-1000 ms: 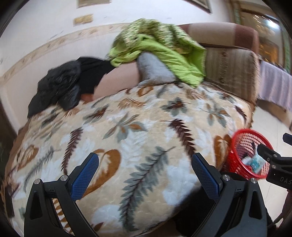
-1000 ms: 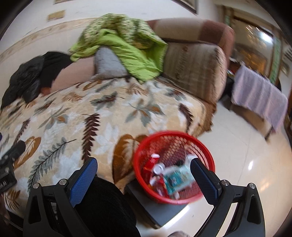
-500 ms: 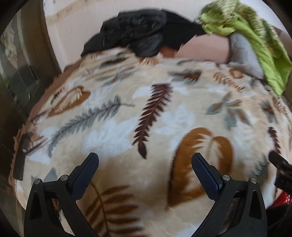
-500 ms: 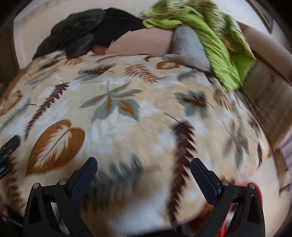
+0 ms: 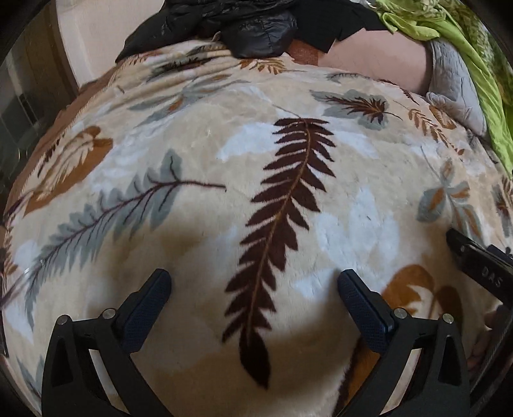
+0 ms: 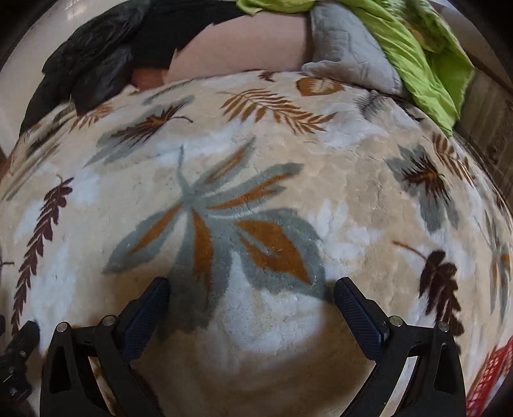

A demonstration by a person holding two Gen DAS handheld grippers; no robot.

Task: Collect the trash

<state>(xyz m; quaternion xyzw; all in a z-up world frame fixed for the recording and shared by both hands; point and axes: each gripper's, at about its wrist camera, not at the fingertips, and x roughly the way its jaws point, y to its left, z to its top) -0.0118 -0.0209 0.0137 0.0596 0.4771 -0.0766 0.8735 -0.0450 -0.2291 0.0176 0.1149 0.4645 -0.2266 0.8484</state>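
Observation:
My left gripper (image 5: 253, 288) is open and empty, hovering close over a cream blanket (image 5: 224, 154) with a leaf pattern. My right gripper (image 6: 251, 295) is also open and empty over the same blanket (image 6: 352, 199). A corner of the red mesh trash basket (image 6: 490, 381) shows at the lower right of the right wrist view. No loose trash shows on the blanket in either view. Part of the right gripper's body (image 5: 481, 266) shows at the right edge of the left wrist view.
A black jacket (image 5: 243, 22) lies at the far edge of the blanket. A green cloth (image 6: 416, 41) and a grey cushion (image 6: 346, 48) lie at the far right. A pinkish bolster (image 6: 243, 48) sits between them. A dark cabinet (image 5: 22, 106) stands at the left.
Both grippers have swung left, away from the red basket and the floor, and moved down close over the blanket. The basket has left the left view and is nearly out of the right view.

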